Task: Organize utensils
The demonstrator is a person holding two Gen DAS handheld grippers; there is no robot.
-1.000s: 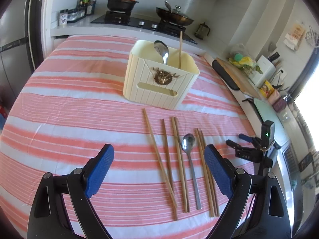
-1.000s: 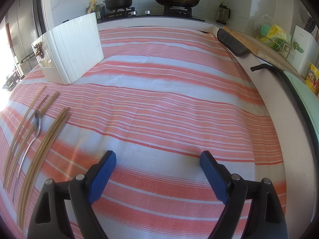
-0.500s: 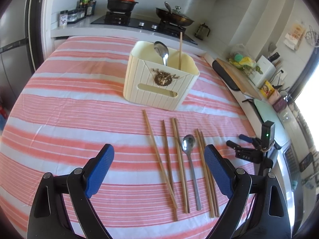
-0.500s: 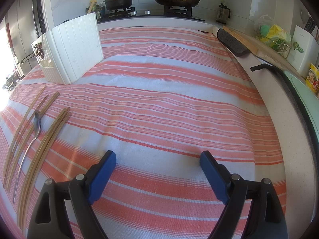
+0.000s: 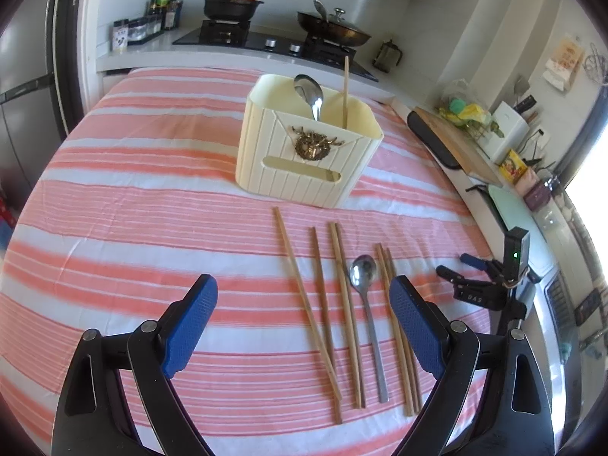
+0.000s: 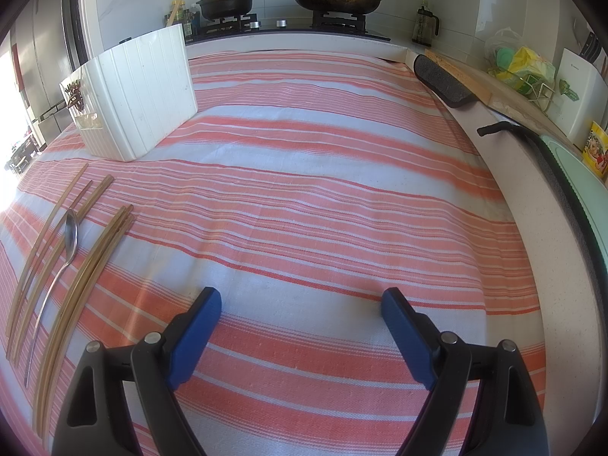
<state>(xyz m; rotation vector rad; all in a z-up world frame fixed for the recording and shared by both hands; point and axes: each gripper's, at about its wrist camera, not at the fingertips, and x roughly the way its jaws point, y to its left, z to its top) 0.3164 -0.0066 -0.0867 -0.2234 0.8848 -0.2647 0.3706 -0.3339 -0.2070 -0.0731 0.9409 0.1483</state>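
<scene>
A cream utensil holder (image 5: 307,152) stands on the striped cloth and holds a spoon (image 5: 309,93) and one chopstick (image 5: 345,91). In front of it lie several wooden chopsticks (image 5: 304,304) and a metal spoon (image 5: 366,315), side by side. My left gripper (image 5: 304,323) is open and empty, just above the near ends of these utensils. My right gripper (image 6: 302,326) is open and empty over bare cloth. In the right wrist view the holder (image 6: 140,95) is at the far left, with the chopsticks (image 6: 83,266) and spoon (image 6: 68,239) at the left edge.
A stove with a black pot (image 5: 230,3) and a pan (image 5: 334,32) is behind the table. A counter with a cutting board (image 5: 456,144), bags and boxes runs along the right. The other gripper (image 5: 490,285) shows at the right of the left wrist view.
</scene>
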